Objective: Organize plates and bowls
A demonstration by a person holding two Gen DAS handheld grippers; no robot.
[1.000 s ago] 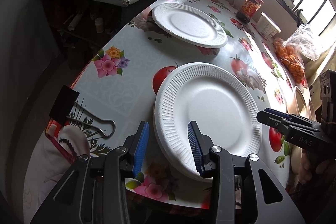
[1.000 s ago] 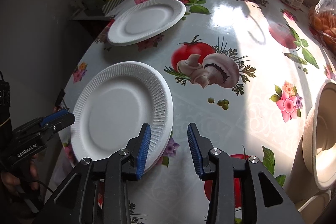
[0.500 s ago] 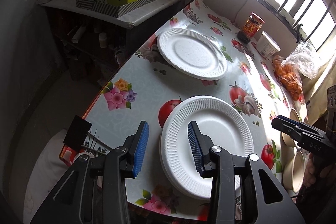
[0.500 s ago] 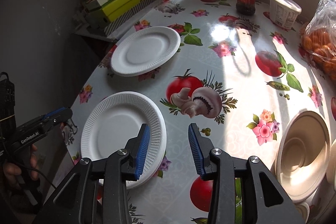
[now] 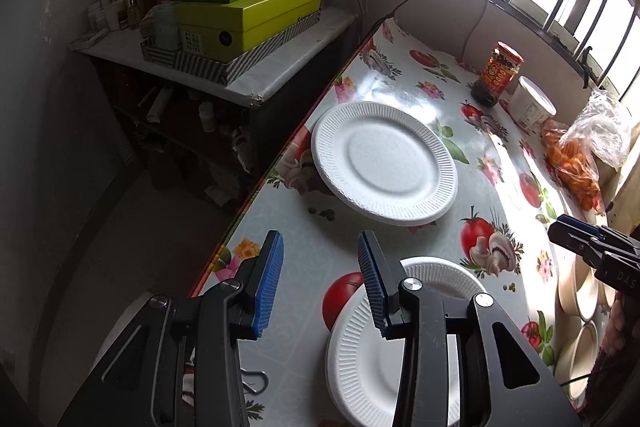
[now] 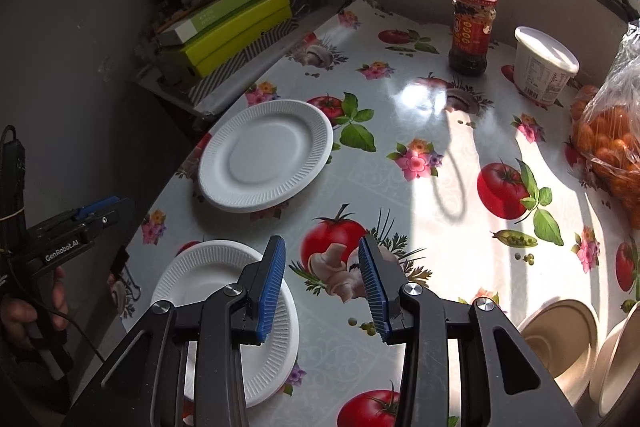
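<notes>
White foam plates are seen in two places on the fruit-patterned tablecloth (image 6: 420,107). The near plate stack (image 6: 188,283) lies below and beside the left finger of the right gripper (image 6: 322,281), and is partly covered by it. The far plate (image 6: 266,161) rests ahead and to the left, well apart. Both the right gripper and the left gripper (image 5: 318,281) are held partly open above the table, with nothing between their blue pads. Beige bowls (image 6: 560,335) are cut off at the lower right edge, so their number cannot be told. A jar (image 6: 472,29) and a white tub (image 6: 542,67) stand far ahead.
</notes>
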